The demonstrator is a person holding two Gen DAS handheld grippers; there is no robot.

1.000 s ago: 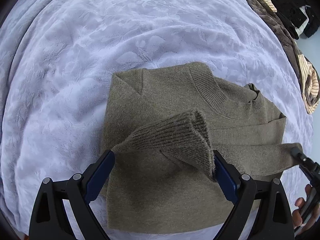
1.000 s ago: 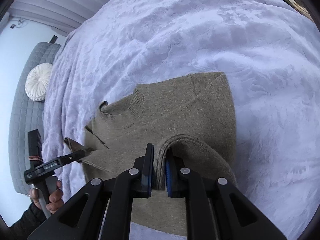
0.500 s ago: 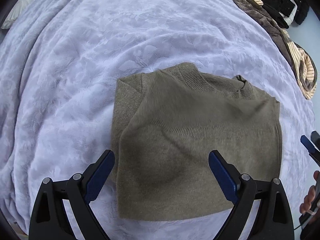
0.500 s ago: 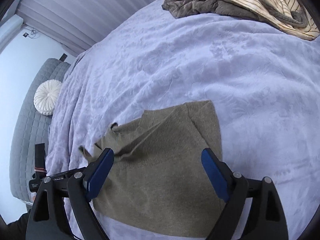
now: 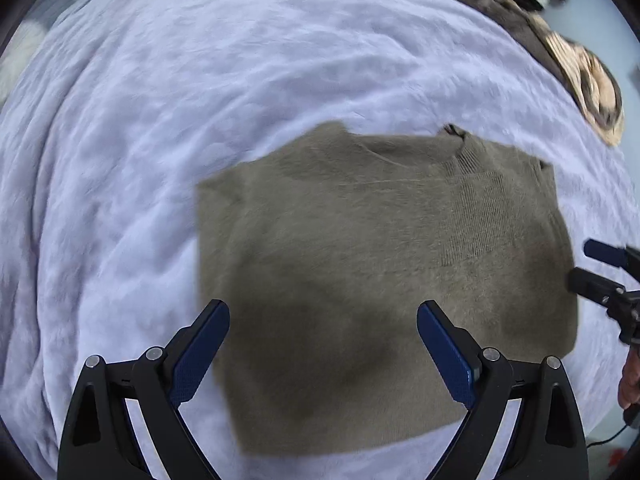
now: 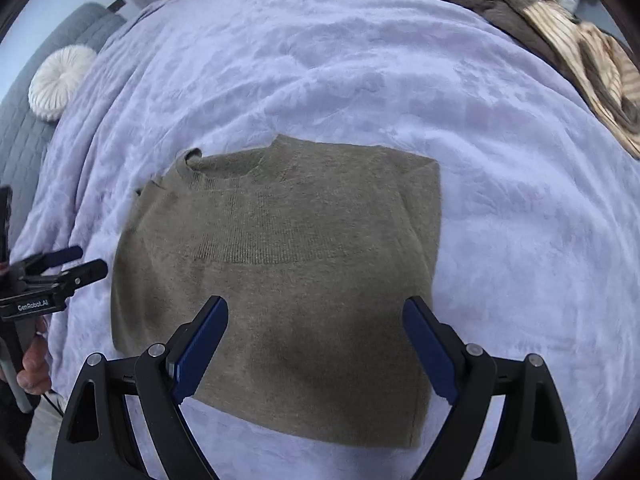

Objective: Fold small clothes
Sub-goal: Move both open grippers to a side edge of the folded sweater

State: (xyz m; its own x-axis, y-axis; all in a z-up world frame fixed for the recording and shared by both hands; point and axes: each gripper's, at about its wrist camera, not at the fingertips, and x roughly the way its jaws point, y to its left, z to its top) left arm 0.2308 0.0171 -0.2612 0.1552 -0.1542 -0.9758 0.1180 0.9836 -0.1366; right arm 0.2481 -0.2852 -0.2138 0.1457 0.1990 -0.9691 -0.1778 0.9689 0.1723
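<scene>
An olive-green knit sweater (image 5: 372, 272) lies flat on the lavender bedspread (image 5: 160, 100), folded into a rough rectangle with the collar at the far edge. It also shows in the right wrist view (image 6: 288, 272). My left gripper (image 5: 323, 344) is open and empty, above the sweater's near edge. My right gripper (image 6: 316, 344) is open and empty, above the sweater's near edge too. The right gripper shows at the right edge of the left wrist view (image 5: 600, 272). The left gripper shows at the left edge of the right wrist view (image 6: 60, 268).
A pile of brown and striped clothes (image 6: 560, 32) lies at the bed's far right, also in the left wrist view (image 5: 580, 68). A round white cushion (image 6: 60, 76) rests on a grey quilted headboard (image 6: 24, 128) at the far left.
Both grippers have let go of the sweater's folded-over part and opened. It now lies flat over the body. Both grippers have pulled back and up from the sweater.
</scene>
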